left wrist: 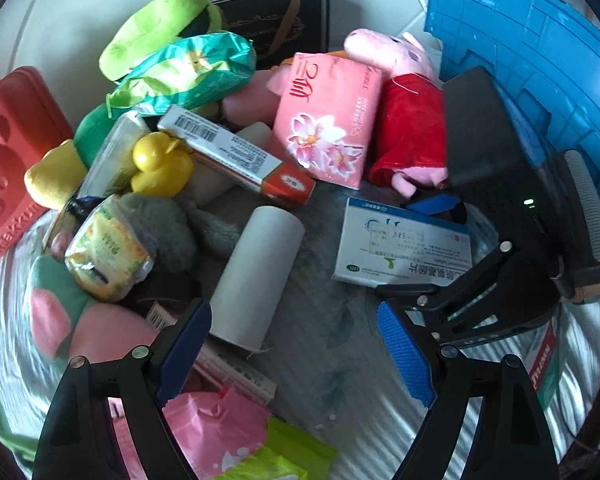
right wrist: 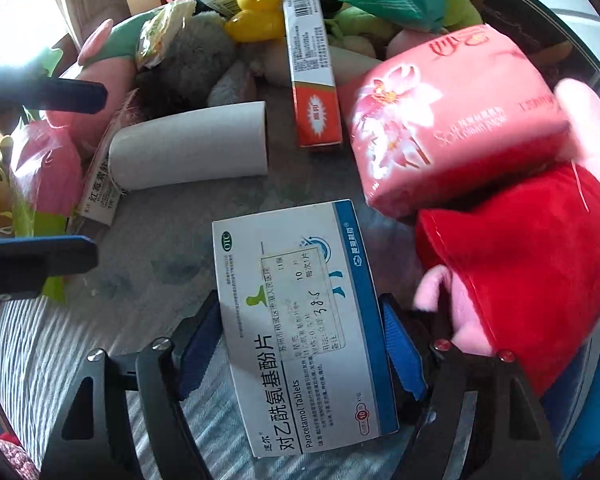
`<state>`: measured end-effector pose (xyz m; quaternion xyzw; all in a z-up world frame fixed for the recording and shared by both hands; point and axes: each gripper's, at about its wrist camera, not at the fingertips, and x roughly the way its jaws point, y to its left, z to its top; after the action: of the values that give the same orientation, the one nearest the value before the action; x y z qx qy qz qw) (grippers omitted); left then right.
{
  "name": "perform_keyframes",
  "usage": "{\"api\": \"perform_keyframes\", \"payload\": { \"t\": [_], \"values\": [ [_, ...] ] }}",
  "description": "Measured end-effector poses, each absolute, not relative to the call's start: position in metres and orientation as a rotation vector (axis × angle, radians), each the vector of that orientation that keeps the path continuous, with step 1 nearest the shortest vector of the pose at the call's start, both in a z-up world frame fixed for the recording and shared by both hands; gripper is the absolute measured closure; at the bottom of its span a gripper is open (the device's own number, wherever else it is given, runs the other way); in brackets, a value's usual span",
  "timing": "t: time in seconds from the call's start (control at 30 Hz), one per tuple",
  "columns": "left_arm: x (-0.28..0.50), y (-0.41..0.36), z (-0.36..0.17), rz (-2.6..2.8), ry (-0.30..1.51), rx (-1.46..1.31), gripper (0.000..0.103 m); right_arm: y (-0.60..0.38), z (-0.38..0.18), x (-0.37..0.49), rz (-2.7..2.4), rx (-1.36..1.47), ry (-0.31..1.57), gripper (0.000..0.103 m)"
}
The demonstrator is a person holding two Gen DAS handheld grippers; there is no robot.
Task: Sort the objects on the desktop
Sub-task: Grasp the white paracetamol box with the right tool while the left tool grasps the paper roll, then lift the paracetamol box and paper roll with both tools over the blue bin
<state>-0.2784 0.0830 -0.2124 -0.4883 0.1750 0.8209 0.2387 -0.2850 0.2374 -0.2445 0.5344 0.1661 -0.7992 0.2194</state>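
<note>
The pill box (right wrist: 300,328) is seen lying flat on the cloth directly between the fingers of the right gripper (right wrist: 300,344), its long sides facing the blue pads (right wrist: 404,344). The jaws are set astride it with the pads at or just beside the box's edges; whether they already press on the card cannot be told, so no firm clamp is claimed. In the left wrist view the same box (left wrist: 404,240) is found ahead and to the right of the left gripper (left wrist: 296,348), whose jaws are held wide apart with nothing between them, over bare cloth just right of the paper tube (left wrist: 256,276).

The box is judged light, thin-walled and hollow: stiff enough across its narrow width, easily crushed if squeezed hard. Its glossy faces are likely slippery, so the ribbed pads are best placed on the two long edges near mid-length, where the box should balance. A gentle closing should suffice. The plush pig (right wrist: 532,264), just right of the right gripper, is soft and could be snagged by the outer finger as the box is lifted.
</note>
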Motion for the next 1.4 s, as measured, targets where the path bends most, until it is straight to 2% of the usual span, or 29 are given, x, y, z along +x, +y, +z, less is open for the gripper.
{"api": "perform_keyframes", "payload": {
  "t": [0.17,0.2,0.23,0.3,0.33,0.4,0.5,0.67,0.83,1.1,1.4],
  "values": [
    [-0.307,0.086,-0.238,2.202,0.559,-1.421,0.017,0.256,-0.226,-0.267,-2.261,1.455,0.437,0.028],
    [-0.311,0.085,-0.242,2.201,0.558,-1.436,0.024,0.258,-0.222,-0.265,-2.265,1.448,0.436,0.028],
    [-0.314,0.084,-0.247,2.203,0.562,-1.450,0.035,0.260,-0.217,-0.262,-2.274,1.437,0.438,0.028],
    [-0.319,0.082,-0.256,2.211,0.583,-1.477,0.041,0.263,-0.208,-0.259,-2.287,1.417,0.430,0.028],
    [-0.321,0.081,-0.261,2.215,0.594,-1.491,0.049,0.264,-0.204,-0.258,-2.296,1.410,0.428,0.028],
    [-0.325,0.078,-0.265,2.215,0.570,-1.502,0.053,0.267,-0.196,-0.256,-2.313,1.397,0.420,0.028],
    [-0.331,0.080,-0.266,2.225,0.536,-1.515,0.054,0.263,-0.195,-0.254,-2.328,1.392,0.404,0.028],
    [-0.319,0.088,-0.264,2.342,0.586,-1.500,0.056,0.246,-0.196,-0.247,-2.392,1.366,0.393,0.028],
    [-0.294,0.080,-0.239,2.440,0.498,-1.387,0.059,0.243,-0.199,-0.229,-2.456,1.340,0.349,0.028],
    [-0.259,0.067,-0.200,2.525,0.469,-1.304,0.059,0.231,-0.187,-0.214,-2.536,1.334,0.282,0.028],
    [-0.215,0.075,-0.128,2.567,0.472,-1.156,0.059,0.232,-0.128,-0.168,-2.685,1.206,0.241,0.028]
  ]
}}
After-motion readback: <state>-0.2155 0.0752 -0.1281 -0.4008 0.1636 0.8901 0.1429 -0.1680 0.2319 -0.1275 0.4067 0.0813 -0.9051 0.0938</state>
